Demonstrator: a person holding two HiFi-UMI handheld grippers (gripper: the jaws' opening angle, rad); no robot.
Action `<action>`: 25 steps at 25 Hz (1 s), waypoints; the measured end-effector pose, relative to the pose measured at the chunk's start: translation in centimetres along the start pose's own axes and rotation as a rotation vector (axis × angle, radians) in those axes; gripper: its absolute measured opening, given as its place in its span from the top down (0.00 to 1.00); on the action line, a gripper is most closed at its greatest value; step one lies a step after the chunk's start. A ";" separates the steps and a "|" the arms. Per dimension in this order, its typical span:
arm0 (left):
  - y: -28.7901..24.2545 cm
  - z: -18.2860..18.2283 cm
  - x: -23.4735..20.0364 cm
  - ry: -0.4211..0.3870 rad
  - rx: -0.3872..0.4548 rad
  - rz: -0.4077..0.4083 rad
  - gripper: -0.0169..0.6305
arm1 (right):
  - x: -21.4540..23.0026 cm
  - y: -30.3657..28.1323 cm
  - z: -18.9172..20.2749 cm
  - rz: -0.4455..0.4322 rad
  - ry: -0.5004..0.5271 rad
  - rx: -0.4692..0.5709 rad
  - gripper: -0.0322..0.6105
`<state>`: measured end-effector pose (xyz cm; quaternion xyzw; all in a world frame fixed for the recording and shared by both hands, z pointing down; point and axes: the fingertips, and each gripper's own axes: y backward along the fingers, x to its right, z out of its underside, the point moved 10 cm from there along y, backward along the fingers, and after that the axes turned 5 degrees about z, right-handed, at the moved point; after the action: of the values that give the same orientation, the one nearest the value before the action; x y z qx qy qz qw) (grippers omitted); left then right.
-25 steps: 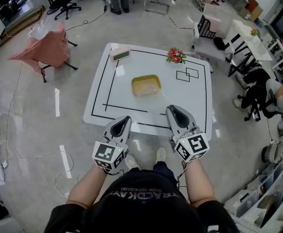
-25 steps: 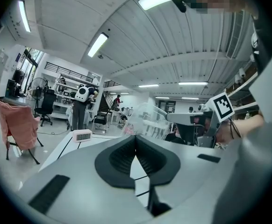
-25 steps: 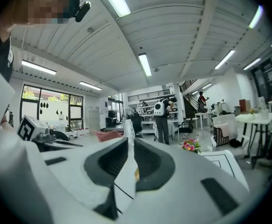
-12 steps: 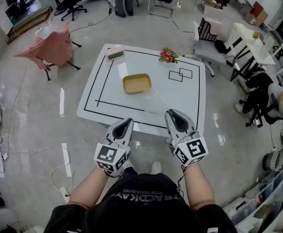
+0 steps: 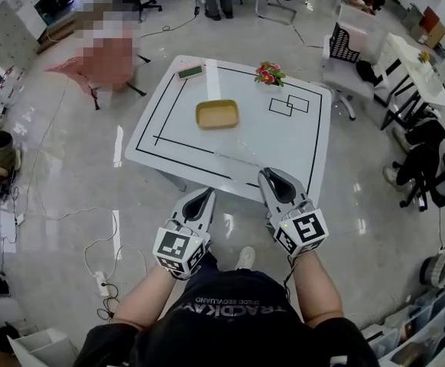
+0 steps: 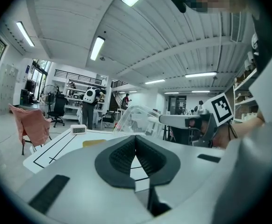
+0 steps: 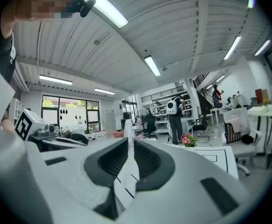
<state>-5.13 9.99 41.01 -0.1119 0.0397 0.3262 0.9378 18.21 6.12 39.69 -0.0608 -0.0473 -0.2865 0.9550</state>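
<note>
Head view has both forearms stretched forward and low, the left gripper [image 5: 205, 195] short of the table [image 5: 299, 144], the right gripper [image 5: 267, 173] at its near edge; left gripper view shows jaws pressed together, empty; right gripper view shows jaws pinching a clear plastic bag [image 7: 127, 136] that sticks out ahead; the yellow tray [image 5: 217, 114] lies farther ahead than a second ago.

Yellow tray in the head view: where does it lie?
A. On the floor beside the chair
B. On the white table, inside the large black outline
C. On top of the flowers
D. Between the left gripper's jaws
B: the tray rests on the table within the black outline, apart from the flowers.
</note>
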 end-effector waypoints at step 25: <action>2.7 0.0 3.5 -0.001 0.066 -0.107 0.97 | -0.6 1.8 -0.6 -0.095 0.013 0.016 0.89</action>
<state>-4.04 14.12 39.98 -0.0826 0.0438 0.2742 0.9571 18.77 7.81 38.82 -0.0490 -0.0463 -0.3316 0.9410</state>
